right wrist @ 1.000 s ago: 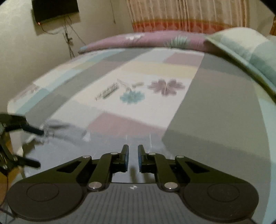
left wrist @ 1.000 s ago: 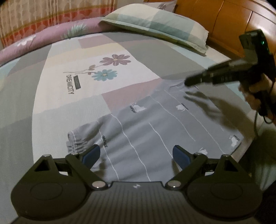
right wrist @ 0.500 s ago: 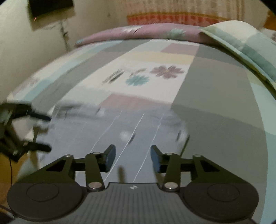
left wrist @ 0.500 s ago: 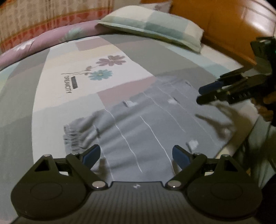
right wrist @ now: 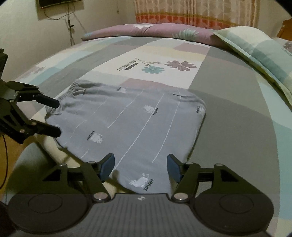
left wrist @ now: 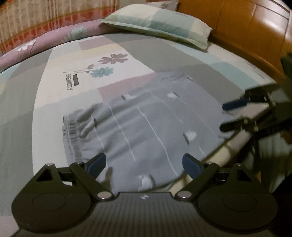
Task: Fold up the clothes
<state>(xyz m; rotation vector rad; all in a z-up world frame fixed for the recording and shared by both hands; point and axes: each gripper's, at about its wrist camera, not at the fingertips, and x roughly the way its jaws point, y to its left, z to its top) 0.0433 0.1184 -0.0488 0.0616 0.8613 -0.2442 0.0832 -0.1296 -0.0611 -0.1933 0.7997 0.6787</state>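
Observation:
A grey garment with thin white stripes and small white prints lies folded flat near the bed's edge, its elastic waistband bunched on one side. My left gripper hovers open over the garment's near edge, nothing between its blue pads. My right gripper hangs over the opposite near edge with its jaws opening and no cloth pinched. Each gripper shows in the other's view: the right gripper at the garment's right side, the left gripper at the waistband side.
The bed carries a patchwork sheet with a flower print. A checked pillow and a purple rolled quilt lie at the far side. A wooden headboard stands at right, curtains behind, and a wall with cables.
My right gripper went from shut to open and drew back from the garment's far part toward its near edge. The garment now lies flat. The left gripper stayed open, shifting slightly.

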